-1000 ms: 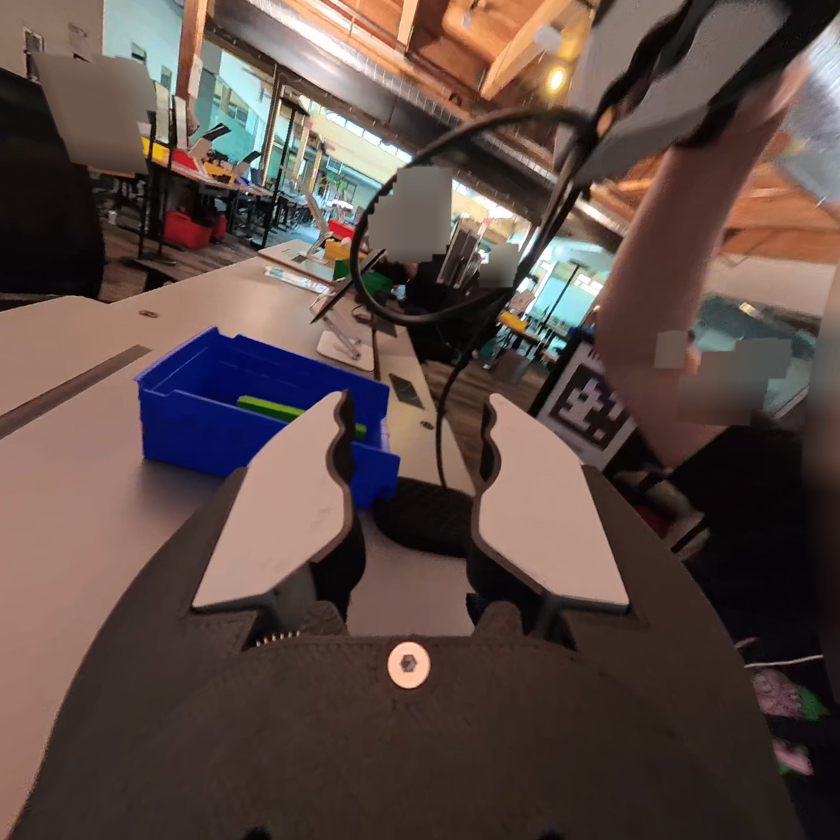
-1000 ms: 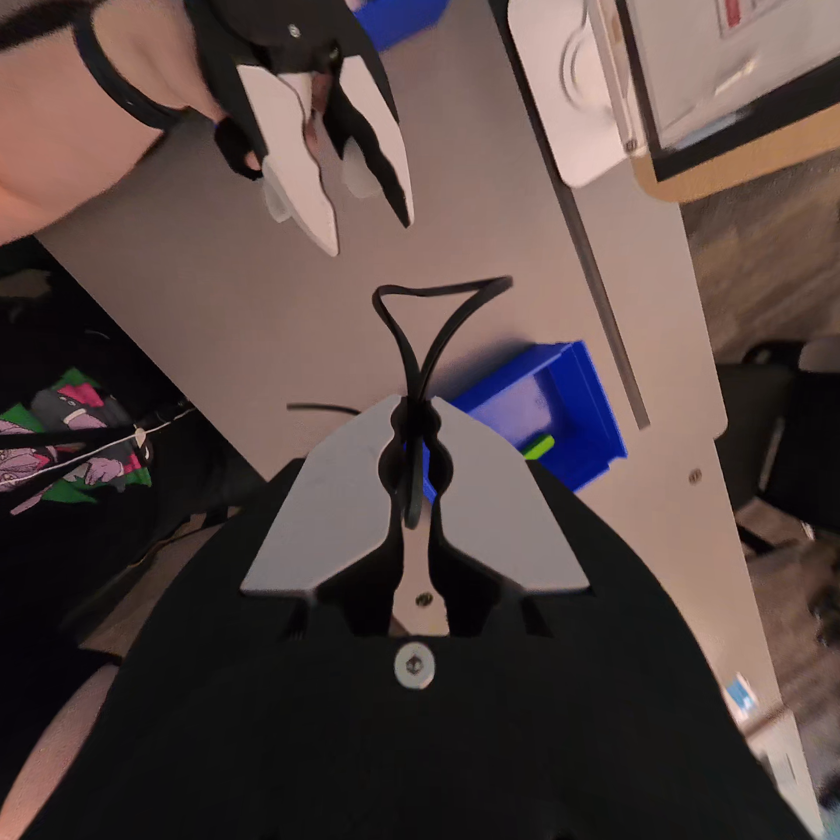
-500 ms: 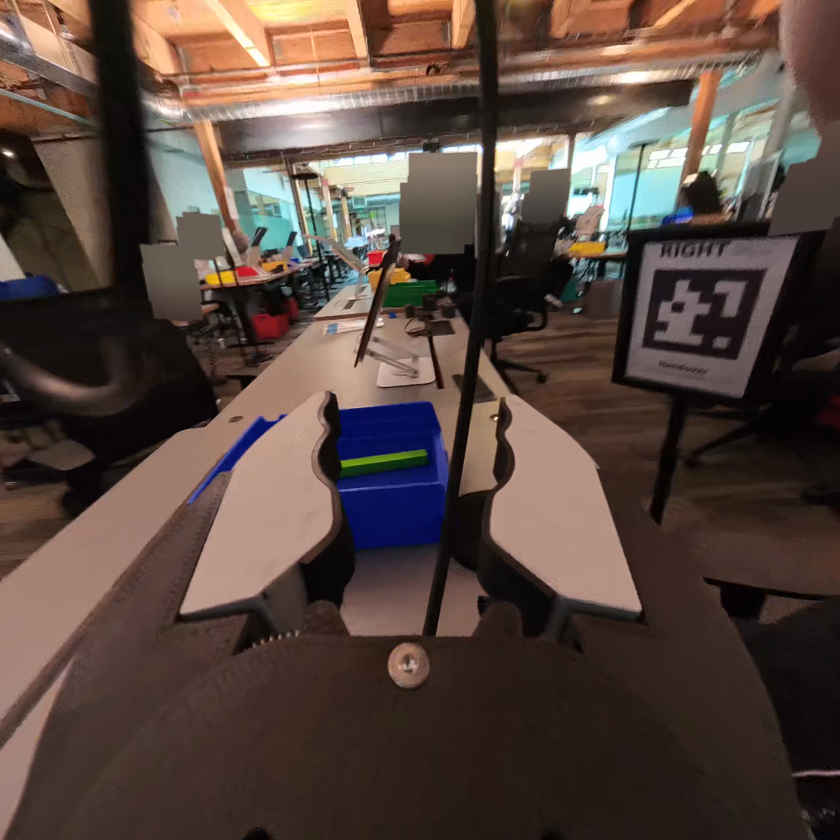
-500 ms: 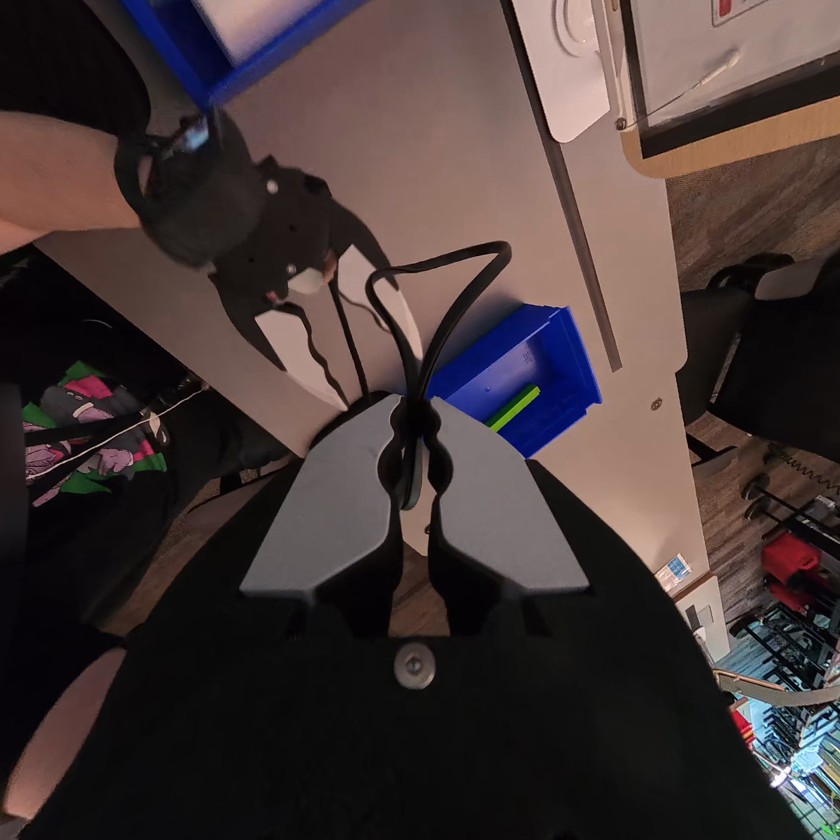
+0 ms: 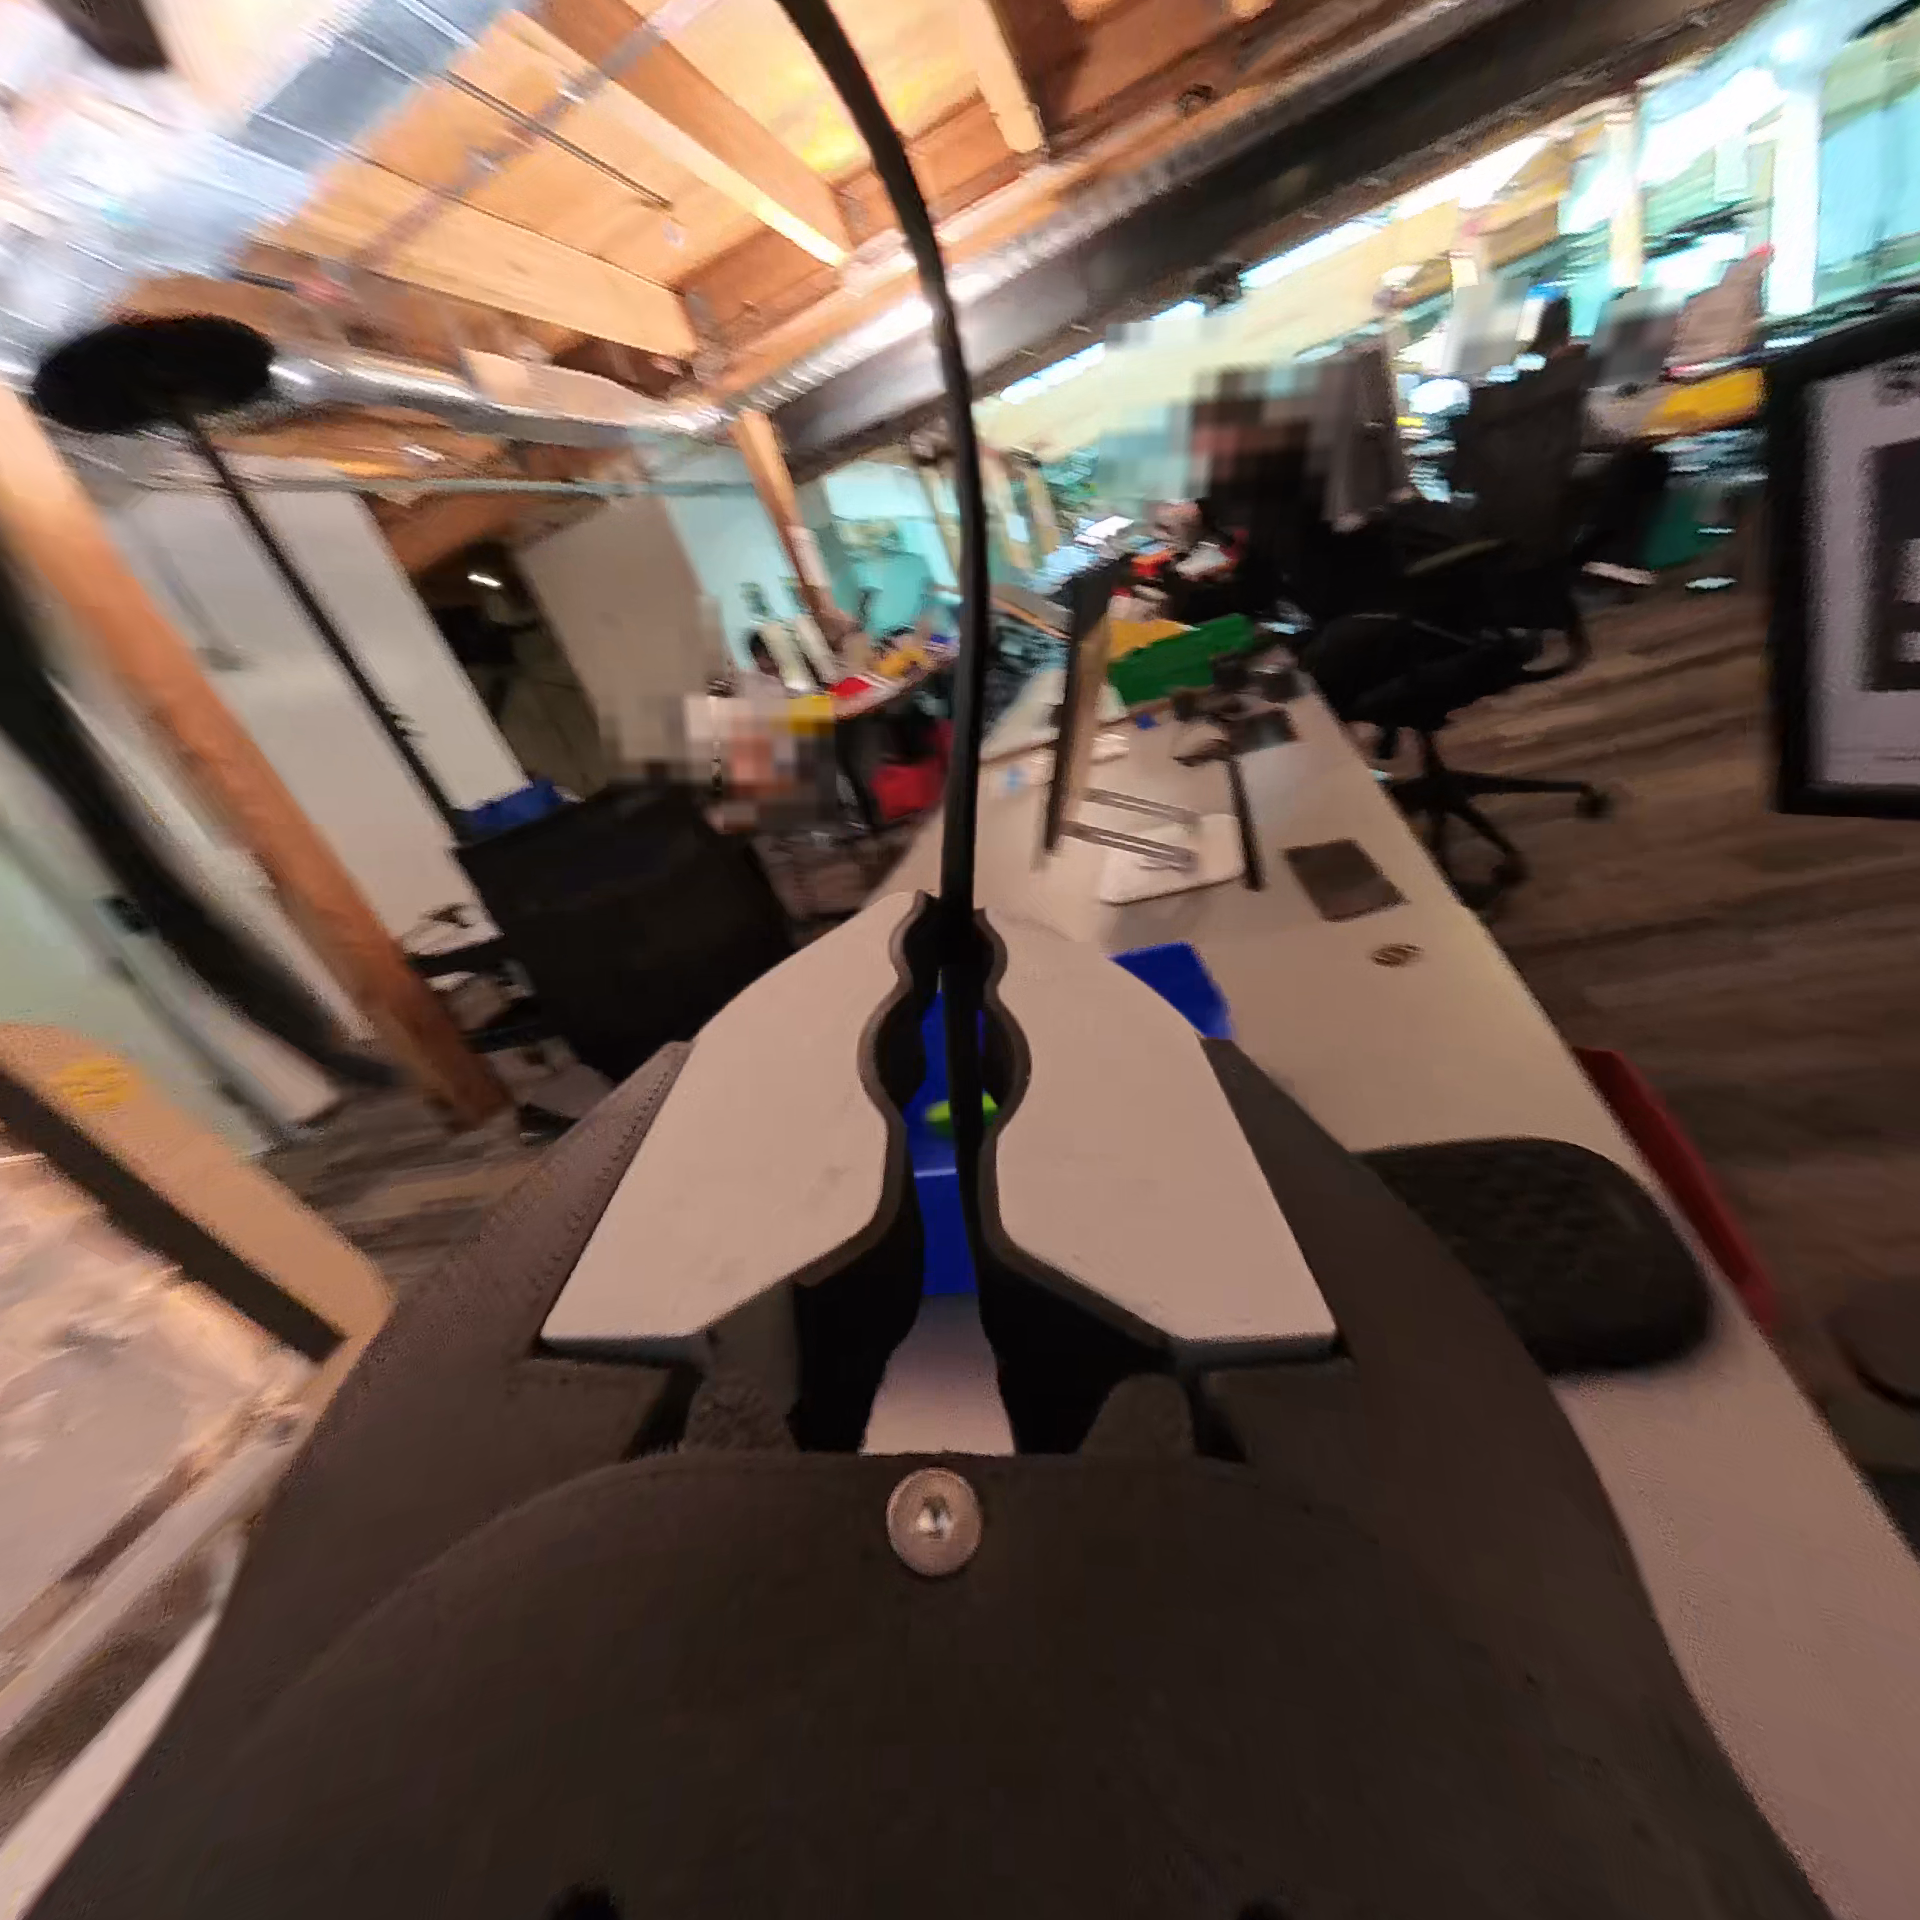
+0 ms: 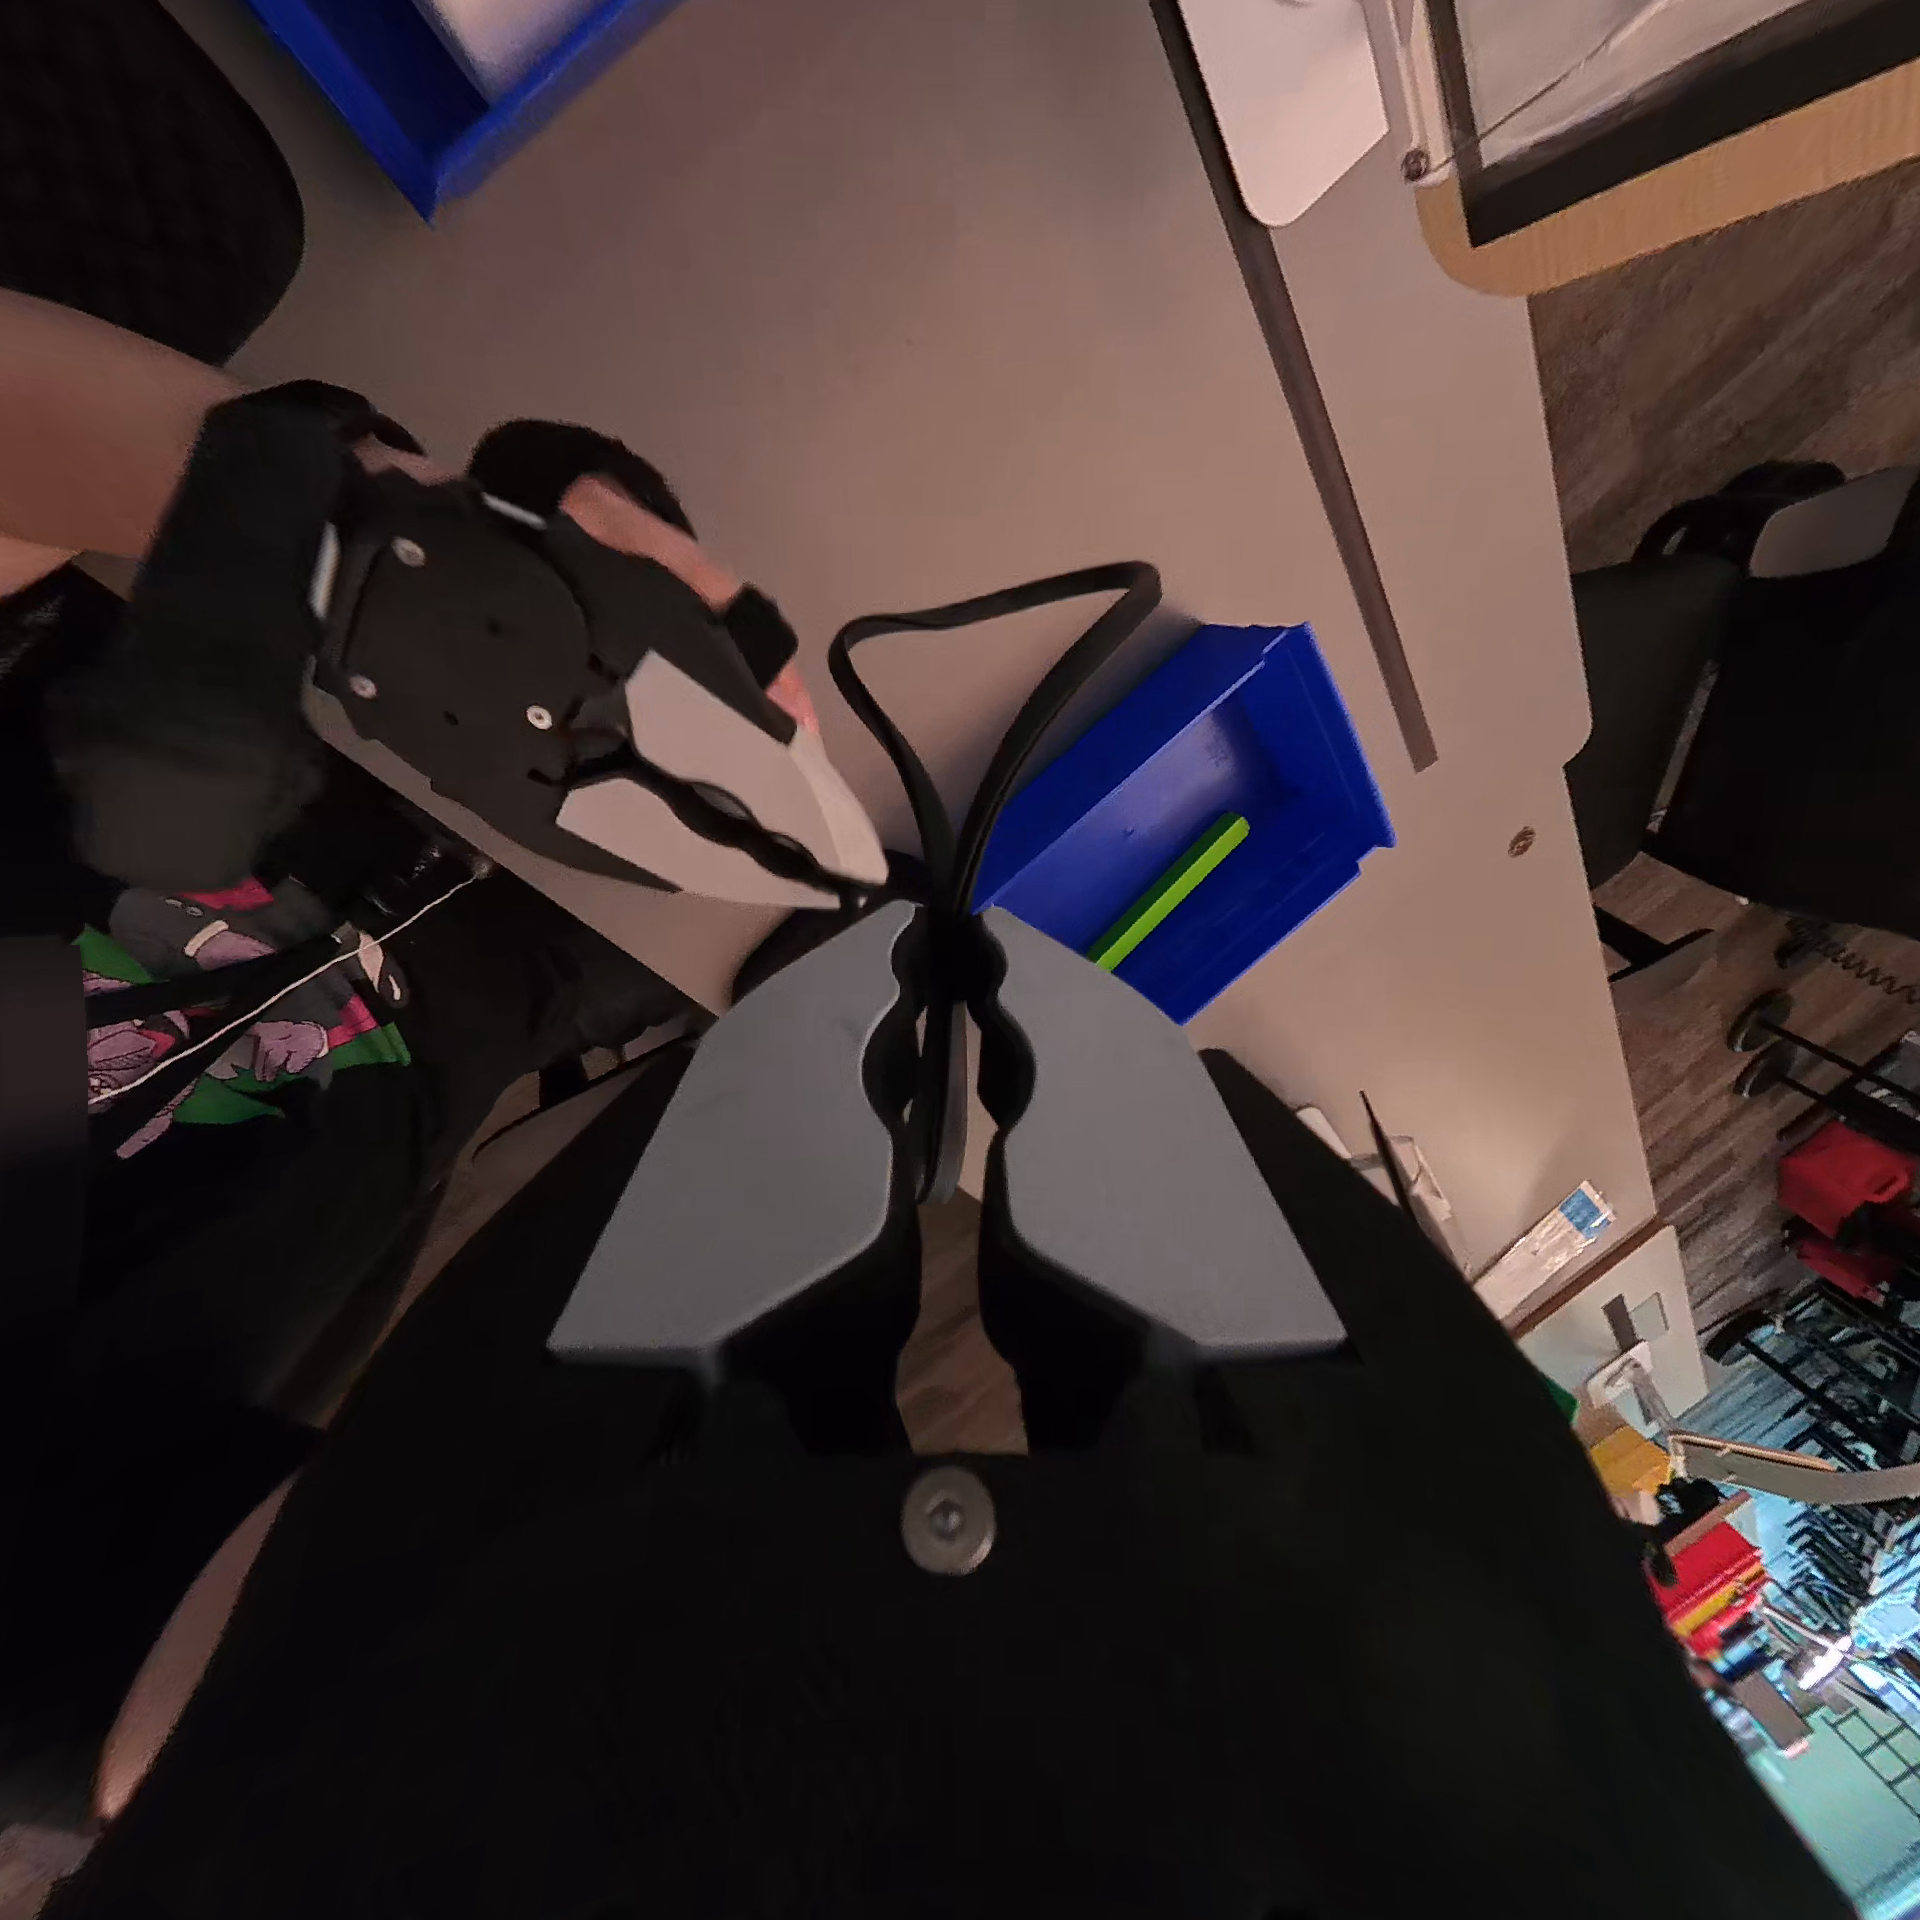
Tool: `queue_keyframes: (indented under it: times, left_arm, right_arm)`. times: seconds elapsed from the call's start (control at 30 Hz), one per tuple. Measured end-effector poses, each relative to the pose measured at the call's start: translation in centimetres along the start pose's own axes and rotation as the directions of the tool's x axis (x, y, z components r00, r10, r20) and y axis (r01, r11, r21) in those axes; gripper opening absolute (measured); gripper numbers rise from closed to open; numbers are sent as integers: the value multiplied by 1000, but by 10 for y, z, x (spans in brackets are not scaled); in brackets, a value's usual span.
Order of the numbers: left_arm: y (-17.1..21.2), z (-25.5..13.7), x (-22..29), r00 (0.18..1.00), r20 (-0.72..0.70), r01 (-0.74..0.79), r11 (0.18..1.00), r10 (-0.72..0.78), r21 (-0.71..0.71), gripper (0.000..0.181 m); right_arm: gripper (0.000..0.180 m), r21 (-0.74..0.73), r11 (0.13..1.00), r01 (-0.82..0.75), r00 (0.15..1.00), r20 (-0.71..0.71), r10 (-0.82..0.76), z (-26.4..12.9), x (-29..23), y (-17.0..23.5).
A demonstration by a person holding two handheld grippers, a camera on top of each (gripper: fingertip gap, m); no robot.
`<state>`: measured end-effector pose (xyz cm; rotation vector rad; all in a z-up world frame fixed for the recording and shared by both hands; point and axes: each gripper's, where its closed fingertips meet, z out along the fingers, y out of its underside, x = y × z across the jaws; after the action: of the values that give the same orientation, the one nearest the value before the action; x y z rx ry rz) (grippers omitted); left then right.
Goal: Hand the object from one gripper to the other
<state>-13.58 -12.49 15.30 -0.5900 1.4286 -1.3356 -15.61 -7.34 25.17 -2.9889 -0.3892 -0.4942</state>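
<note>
The object is a thin black cable tie bent into a loop [image 6: 997, 644]. My right gripper [image 6: 948, 925] is shut on its gathered strands, with the loop sticking out past the tips. My left gripper [image 5: 951, 914] is shut on one strand of the black cable tie [image 5: 961, 582], which rises up and out of the top of the left wrist view. In the right wrist view the left gripper [image 6: 852, 883] comes in from the left and its tips meet the tie just beside my right fingertips. Both grippers are held above the grey table [image 6: 831, 364].
A blue bin [image 6: 1226, 800] with a green stick [image 6: 1174, 883] in it sits on the table below the grippers; it also shows between my left fingers in the left wrist view [image 5: 940, 1174]. Another blue bin [image 6: 436, 83] is at the top left. A black pad [image 5: 1538, 1247] lies at the right. Some 12 cm of space lies between my two pairs of fingers.
My left gripper has closed from wide open onto a strand of the tie and moved in against my right gripper's tips. The right gripper has kept its grip throughout.
</note>
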Motion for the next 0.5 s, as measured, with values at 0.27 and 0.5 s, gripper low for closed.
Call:
queue_keyframes:
  times: [0.27, 0.5]
  left_arm:
    - [-8, -14, -48, 909, 392, -165, 986, 141, 27, 56]
    - [-5, -22, -64, 816, 549, -225, 974, 179, 18, 64]
  right_arm:
    - [7, -23, 998, -50, 996, 71, 51, 5, 0, 17]
    - [7, -19, 998, -55, 993, 107, 57, 6, -7, 15]
